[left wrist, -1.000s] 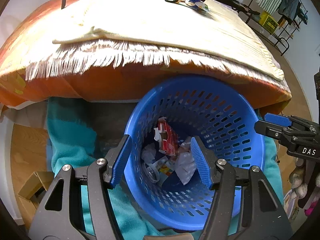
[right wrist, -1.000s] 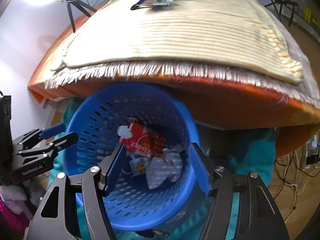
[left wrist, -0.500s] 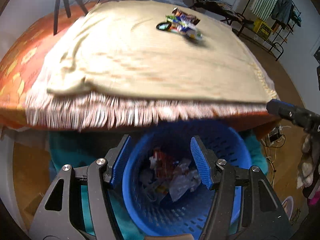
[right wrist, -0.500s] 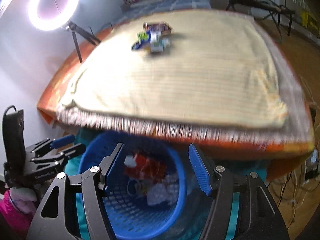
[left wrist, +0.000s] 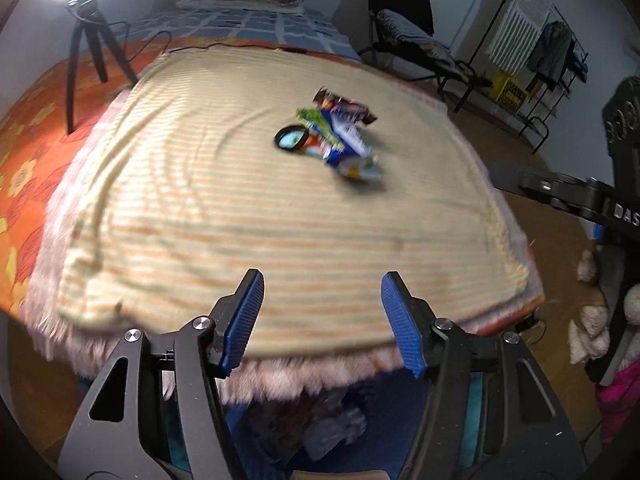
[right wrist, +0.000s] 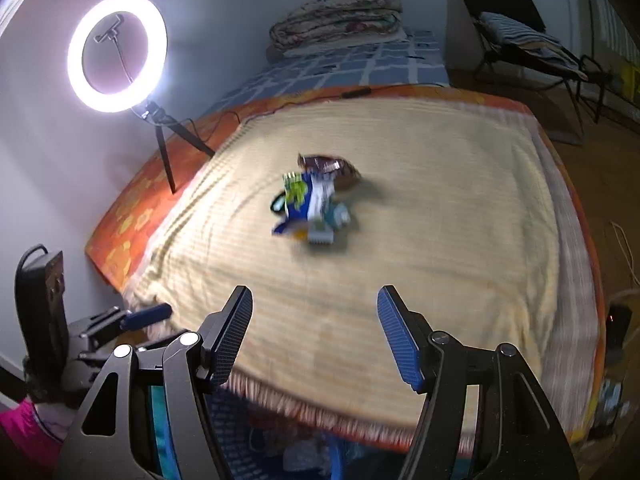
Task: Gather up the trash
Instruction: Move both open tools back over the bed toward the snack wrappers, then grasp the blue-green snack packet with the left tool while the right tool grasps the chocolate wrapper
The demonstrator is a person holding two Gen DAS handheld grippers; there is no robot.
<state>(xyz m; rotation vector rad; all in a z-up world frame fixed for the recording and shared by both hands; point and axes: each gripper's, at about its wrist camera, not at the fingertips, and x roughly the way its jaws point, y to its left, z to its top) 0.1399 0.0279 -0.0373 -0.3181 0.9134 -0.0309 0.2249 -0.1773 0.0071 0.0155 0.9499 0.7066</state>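
Note:
A small pile of trash lies mid-bed on the cream striped blanket: a brown wrapper, a blue-and-white packet, a green wrapper and a black round lid. The right wrist view shows the same trash, blurred. My left gripper hangs open and holds nothing, over the blanket's near fringe and well short of the pile. My right gripper is open too, with nothing between its pads. The blue basket holding earlier trash sits below the bed edge, mostly hidden behind both grippers; its mesh wall shows in the right wrist view.
A lit ring light on a tripod stands at the bed's left side. A folded quilt lies at the far end. A chair and a clothes rack stand to the right. Soft toys sit on the floor.
Both grippers have lifted and tilted up from over the blue basket. The basket has slid to the bottom edge and the bed with the trash pile now fills both views. Jaws unchanged.

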